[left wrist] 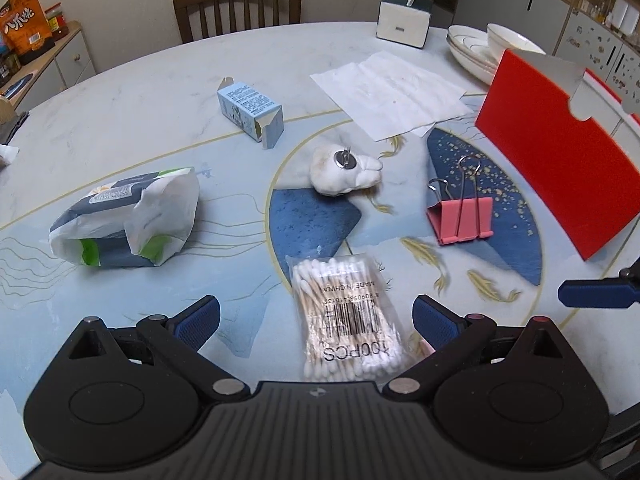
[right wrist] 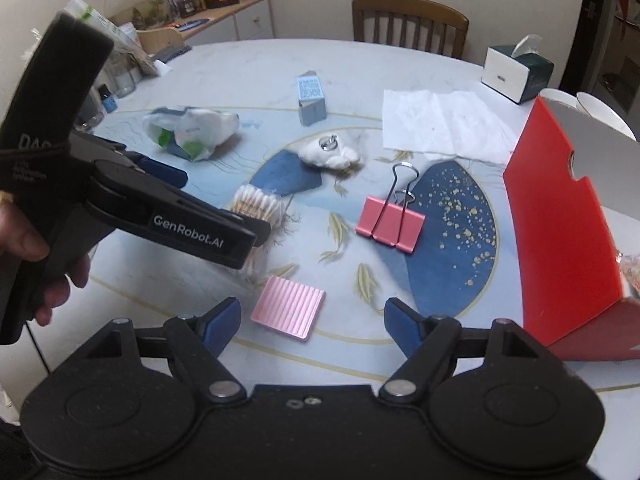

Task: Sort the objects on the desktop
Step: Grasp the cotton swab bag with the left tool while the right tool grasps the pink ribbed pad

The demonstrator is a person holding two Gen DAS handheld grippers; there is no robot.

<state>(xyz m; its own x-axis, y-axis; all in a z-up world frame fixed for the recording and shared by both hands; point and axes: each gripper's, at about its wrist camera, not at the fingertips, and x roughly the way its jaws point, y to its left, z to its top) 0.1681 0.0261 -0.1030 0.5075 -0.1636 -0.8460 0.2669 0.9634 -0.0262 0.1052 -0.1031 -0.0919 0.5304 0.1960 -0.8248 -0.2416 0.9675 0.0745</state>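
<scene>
Cotton swabs (left wrist: pixel 346 316) lie left of the binder clip (left wrist: pixel 460 216), box (left wrist: pixel 560 152) rightmost.

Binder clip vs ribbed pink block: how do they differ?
The binder clip has wire handles, one raised; the pink block has none. The clip is a folded wedge with smooth faces; the block is a flat square slab with a ribbed top. The clip lies further from the right gripper; the block lies near its open jaws. Both are pink and rest on the table.

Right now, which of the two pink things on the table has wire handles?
The pink binder clip, further from the right gripper. The nearer ridged pink pad lies flat with no handles.
</scene>
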